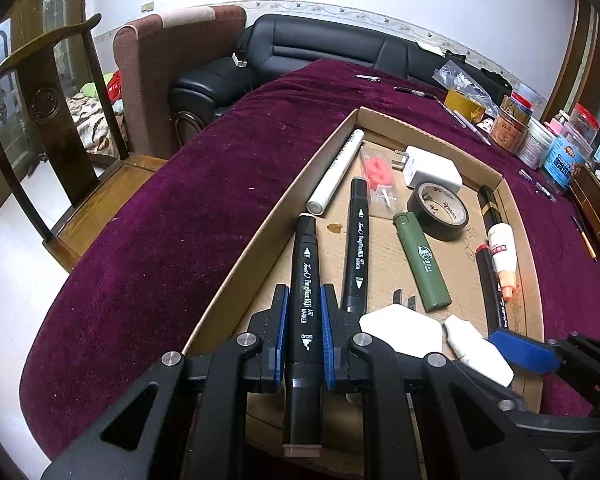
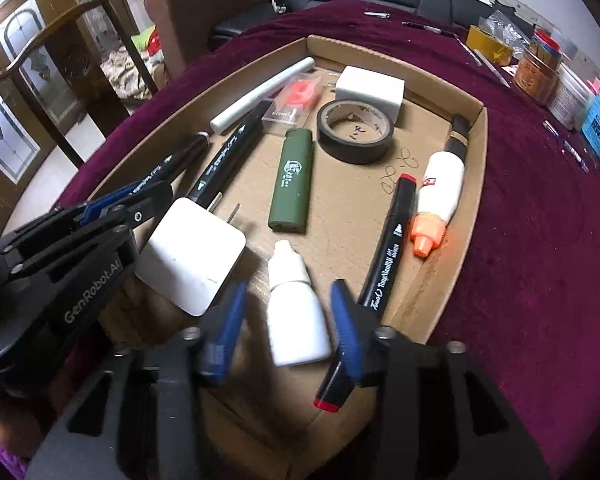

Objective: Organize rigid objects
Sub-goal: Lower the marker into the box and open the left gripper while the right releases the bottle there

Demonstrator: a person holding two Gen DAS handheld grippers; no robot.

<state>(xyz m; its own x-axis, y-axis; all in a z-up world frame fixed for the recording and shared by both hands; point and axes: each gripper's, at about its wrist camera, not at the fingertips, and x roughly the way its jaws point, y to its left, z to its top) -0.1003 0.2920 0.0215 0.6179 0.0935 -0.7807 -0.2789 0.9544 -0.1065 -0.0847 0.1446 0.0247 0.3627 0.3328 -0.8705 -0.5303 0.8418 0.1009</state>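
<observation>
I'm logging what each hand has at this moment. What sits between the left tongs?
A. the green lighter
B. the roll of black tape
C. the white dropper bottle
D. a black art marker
D: in the left wrist view the left tongs are shut on a black art marker, blue pads pressing both its sides, while the green lighter and roll of black tape lie loose in the cardboard tray.

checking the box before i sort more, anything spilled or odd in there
Only a small brown stain on the cardboard box floor, beside the black markers. The glue bottle lies on its side, cap on, no leak visible. Nothing looks broken.
</observation>
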